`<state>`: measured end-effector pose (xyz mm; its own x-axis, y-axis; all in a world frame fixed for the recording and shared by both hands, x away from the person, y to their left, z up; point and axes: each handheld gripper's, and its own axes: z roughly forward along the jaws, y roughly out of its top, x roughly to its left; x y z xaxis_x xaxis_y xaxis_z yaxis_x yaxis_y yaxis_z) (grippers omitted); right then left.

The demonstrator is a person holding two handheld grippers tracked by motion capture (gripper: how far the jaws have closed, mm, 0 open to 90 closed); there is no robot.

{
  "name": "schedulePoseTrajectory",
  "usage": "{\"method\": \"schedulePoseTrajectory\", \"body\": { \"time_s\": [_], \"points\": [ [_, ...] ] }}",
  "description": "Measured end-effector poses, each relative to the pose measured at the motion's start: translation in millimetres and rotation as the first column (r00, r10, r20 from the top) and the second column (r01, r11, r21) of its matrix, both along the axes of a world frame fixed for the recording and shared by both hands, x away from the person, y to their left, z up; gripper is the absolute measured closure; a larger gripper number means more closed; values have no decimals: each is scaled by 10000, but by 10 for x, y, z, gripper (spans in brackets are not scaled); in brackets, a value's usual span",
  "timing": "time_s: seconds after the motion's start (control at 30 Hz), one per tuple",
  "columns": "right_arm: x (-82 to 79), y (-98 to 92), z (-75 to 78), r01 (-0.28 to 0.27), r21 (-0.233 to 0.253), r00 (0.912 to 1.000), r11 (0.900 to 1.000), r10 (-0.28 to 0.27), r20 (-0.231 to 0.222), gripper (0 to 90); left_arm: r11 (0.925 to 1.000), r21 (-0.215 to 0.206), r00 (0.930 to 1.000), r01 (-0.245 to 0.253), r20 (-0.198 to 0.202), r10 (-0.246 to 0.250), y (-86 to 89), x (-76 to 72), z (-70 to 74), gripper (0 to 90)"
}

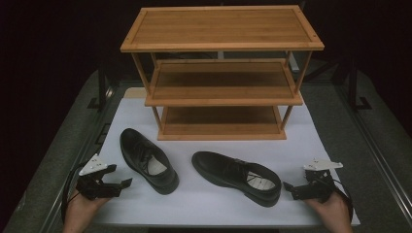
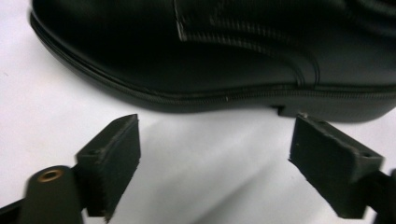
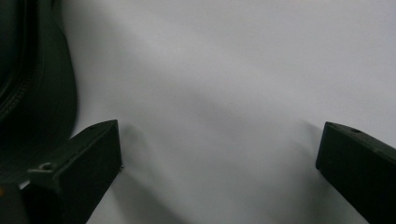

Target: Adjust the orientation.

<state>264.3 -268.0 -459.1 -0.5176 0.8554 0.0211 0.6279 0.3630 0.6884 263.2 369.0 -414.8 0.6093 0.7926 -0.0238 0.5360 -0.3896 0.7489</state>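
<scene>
**Hidden and cut-off parts**

Left shoe (image 2: 210, 51): toe and heel cut by the left gripper view's edges. Right shoe (image 3: 32, 93): only a dark, blurred sliver at the right gripper view's left edge. Rack (image 1: 221, 26): rear legs partly hidden behind the shelves.

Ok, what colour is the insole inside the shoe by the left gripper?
White or pale grey, inside the black left shoe; the high view shows it best.
</scene>
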Motion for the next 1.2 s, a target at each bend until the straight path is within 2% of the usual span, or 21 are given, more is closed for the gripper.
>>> {"method": "schedulePoseTrajectory", "body": {
  "time_s": [0.1, 0.2, 0.33, 0.43, 0.63, 0.7, 0.9, 1.03, 1.2],
  "points": [
    [0, 0, 0, 2, 1, 10000, 10000, -2, 4, 0, 10000, 5, 10000, -80, 52, 80, 28, 29, 50, 262],
    [0, 0, 0, 2, 3, 10000, 10000, -2, -4, 0, 9997, 56, 9997, -239, 94, 238, 63, 65, 93, 356],
    [2, -2, -1, -16, -2, 10000, 10000, 16, 18, 0, 9993, -198, 9995, -305, -20, 304, 114, 135, 153, 493],
    [2, -1, -1, -14, 0, 10000, 10000, 14, 10, 0, 9994, -310, 9998, -174, -16, 174, 123, 185, 182, 580],
    [2, -2, 0, -11, 6, 10000, 10000, 11, 7, 0, 9993, -317, 9998, -210, -44, 208, 135, 356, 269, 866],
    [2, -2, 0, -10, 6, 10000, 10000, 10, 6, 0, 9991, 5, 9991, -424, -22, 424, 134, 455, 308, 900],
    [2, -2, 0, -3, 21, 10000, 10000, 3, 3, 0, 9969, -23, 9969, -782, 50, 782, 147, 683, 336, 900],
    [2, -3, -1, -8, 20, 10000, 10000, 8, 17, 0, 9942, 148, 9943, -1066, 58, 1065, 164, 851, 321, 900],
    [3, -4, -1, -8, 24, 10000, 10000, 8, 12, 0, 9908, 82, 9908, -1347, 142, 1346, 214, 1050, 335, 900]
  ]
}}
